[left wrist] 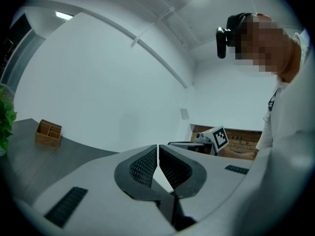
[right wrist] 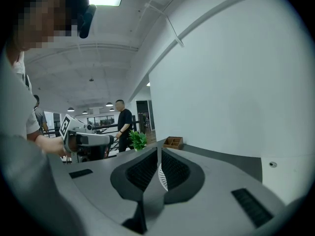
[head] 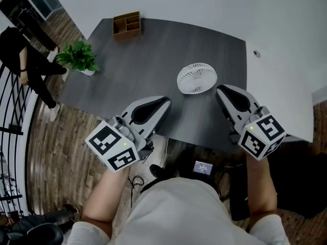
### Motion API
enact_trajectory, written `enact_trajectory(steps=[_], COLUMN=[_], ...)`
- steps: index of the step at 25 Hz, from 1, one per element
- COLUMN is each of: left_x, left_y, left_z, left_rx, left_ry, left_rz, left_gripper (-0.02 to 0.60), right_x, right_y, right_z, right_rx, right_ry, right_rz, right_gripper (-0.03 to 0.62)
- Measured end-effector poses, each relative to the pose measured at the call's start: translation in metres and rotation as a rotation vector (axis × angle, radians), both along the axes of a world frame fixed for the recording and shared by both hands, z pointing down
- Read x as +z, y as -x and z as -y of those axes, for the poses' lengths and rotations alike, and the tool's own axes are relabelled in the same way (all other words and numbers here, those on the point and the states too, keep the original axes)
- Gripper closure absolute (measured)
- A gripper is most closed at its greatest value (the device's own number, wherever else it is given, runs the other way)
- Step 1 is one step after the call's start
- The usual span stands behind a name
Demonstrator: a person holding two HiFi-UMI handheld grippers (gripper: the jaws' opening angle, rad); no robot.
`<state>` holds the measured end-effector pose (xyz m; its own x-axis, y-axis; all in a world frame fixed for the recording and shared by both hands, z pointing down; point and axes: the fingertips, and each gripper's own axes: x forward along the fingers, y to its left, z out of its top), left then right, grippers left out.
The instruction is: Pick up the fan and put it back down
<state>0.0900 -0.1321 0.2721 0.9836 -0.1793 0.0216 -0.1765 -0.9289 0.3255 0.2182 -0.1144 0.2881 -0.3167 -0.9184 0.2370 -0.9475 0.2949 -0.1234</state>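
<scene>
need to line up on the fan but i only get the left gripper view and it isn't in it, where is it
Observer: The fan sits on the dark table, just ahead of the right gripper.
Operator: is the right one holding it
Observer: No, its tongs are shut with nothing between them.
Operator: where is it from my left gripper
Observer: Ahead and to the right of the left gripper, with bare table between.

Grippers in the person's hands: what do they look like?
The left gripper and right gripper are smooth grey wedges with black ribbed pads inside. Each carries a white cube printed with black square markers and a tiny green light. The person wears a pale short-sleeved shirt.
</scene>
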Motion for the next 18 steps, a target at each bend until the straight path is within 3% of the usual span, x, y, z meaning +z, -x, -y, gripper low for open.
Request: enact_trajectory(steps=[18], left_x=[0.004], left_y=[0.024], left_z=[-0.024], left_rx=[0.002], left_ry=[0.02], left_rz=[0.014], left_gripper=[0.559], right_x=[0.003], right_y=[0.012], right_z=[-0.029], right_rx=[0.006], right_ry=[0.014], right_rz=[0.022], right_gripper=[0.56])
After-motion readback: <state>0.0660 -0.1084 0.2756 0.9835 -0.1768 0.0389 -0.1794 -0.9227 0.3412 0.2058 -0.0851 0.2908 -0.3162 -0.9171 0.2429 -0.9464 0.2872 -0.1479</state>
